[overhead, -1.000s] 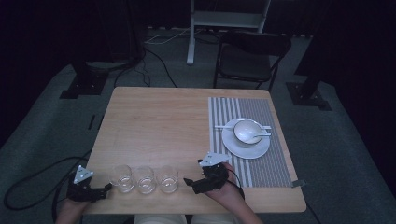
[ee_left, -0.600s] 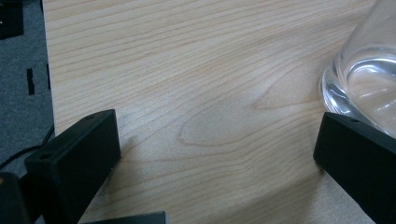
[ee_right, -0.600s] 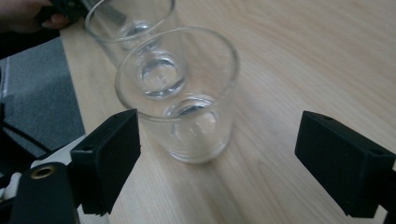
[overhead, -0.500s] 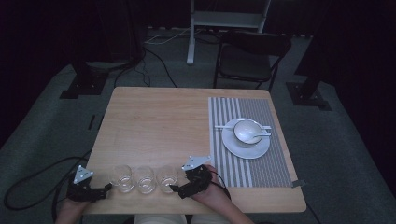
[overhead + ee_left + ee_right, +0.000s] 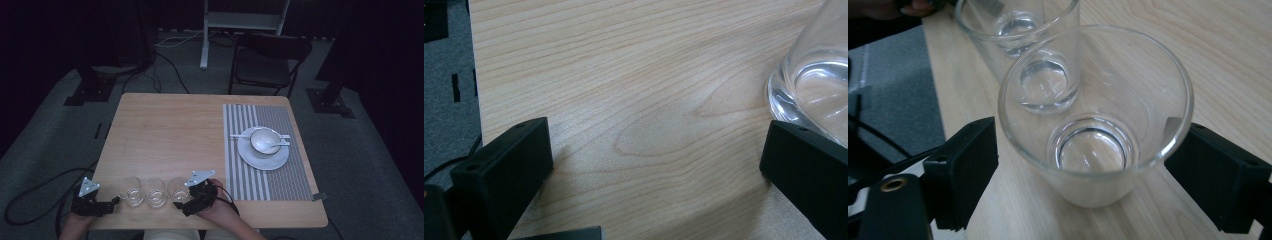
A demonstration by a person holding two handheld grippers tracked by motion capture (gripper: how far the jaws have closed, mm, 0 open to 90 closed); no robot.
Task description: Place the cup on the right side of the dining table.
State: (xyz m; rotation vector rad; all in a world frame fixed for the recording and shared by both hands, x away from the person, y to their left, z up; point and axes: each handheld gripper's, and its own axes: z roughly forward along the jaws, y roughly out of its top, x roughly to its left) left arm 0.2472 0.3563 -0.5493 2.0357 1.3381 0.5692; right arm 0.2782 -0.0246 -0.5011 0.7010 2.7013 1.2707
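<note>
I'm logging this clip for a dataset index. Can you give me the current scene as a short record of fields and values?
surface: wooden table
glasses: three clear glasses in a row near the front edge
placemat: striped placemat on the right side
tableware: bowl with spoon on a plate
left gripper: open, beside the leftmost glass
right gripper: open, jaws either side of the rightmost glass
background: chair

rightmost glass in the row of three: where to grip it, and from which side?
Grip the rightmost glass across its side wall, near mid-height, coming in level from its free right side. It stands upright and is round, so opposite walls suit two jaws. The middle glass sits close on its left, leaving no room there. The right tool already straddles it, jaws open either side, probably the best line.
</note>
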